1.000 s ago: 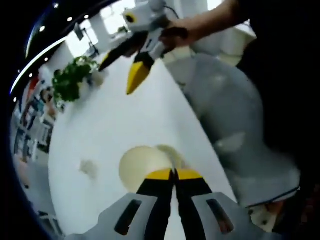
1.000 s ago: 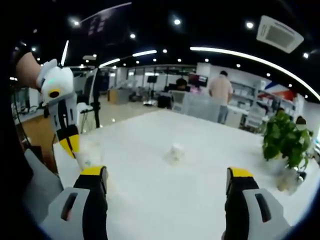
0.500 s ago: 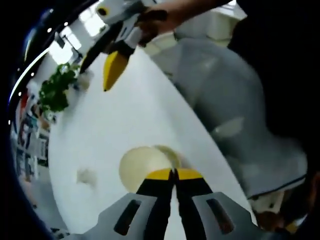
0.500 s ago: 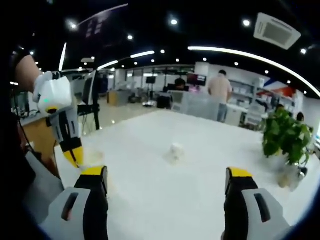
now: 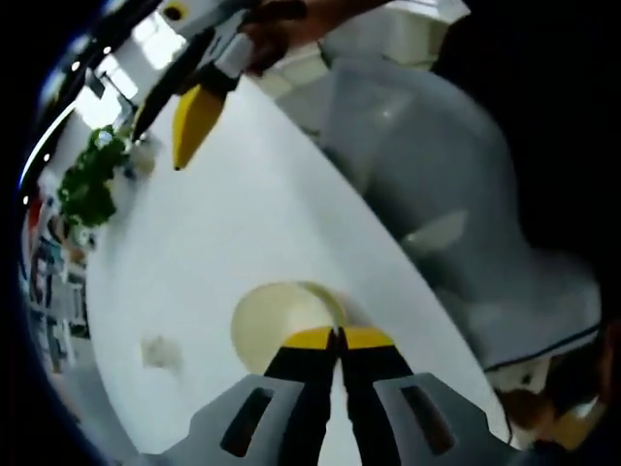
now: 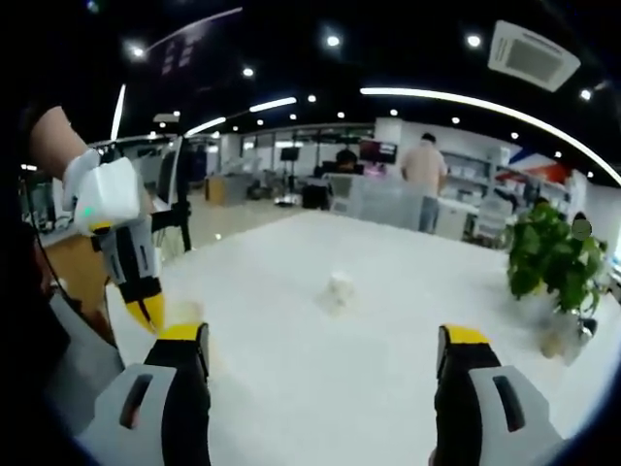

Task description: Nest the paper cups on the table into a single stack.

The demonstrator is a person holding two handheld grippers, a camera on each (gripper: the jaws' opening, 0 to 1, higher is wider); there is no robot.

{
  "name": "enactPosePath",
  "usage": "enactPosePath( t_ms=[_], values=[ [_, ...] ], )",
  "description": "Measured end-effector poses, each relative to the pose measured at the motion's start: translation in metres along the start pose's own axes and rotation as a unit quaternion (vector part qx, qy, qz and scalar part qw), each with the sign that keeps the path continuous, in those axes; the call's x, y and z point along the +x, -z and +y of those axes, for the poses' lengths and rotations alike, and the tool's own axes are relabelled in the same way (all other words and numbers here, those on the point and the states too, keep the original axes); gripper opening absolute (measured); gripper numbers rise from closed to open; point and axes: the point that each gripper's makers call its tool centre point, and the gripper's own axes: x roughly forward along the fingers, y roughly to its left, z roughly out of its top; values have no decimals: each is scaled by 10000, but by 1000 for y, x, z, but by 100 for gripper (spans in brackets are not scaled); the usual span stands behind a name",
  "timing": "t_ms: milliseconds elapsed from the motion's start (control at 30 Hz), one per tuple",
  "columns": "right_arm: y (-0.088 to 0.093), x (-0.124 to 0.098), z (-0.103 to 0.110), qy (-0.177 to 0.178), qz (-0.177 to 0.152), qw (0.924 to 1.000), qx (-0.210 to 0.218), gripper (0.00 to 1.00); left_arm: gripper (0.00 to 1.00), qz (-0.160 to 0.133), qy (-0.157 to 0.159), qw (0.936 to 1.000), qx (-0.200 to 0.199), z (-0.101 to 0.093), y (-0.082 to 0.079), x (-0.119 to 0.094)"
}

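While its mouth faces the camera, the paper cup is pinched by the left gripper.

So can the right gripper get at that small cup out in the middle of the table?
Probably yes: the right gripper is open, and bare table lies between it and the small cup.

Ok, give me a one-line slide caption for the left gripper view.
Left claw shut on a paper cup near the white table edge; right claw hovers beyond.

White table, small crumpled paper cup mid-table, right hand-held gripper jaws wide apart, potted plant at right
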Motion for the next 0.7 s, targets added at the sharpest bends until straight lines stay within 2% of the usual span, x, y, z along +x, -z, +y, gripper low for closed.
enactPosePath(
  t_ms=[200,433,533,700],
  values=[
    [5,-1,0,3,33,10000,75,96,6,17,25,9999,139,2,1,3],
    [9,0,-3,9,48,9999,164,95,13,2,1,10000,2,4,1,4],
    [8,0,-2,-6,46,9999,160,95,17,-92,14,9997,-234,5,-1,4],
    [9,1,-1,-19,54,9998,170,95,19,-93,18,9996,-250,5,0,3]
  ],
)
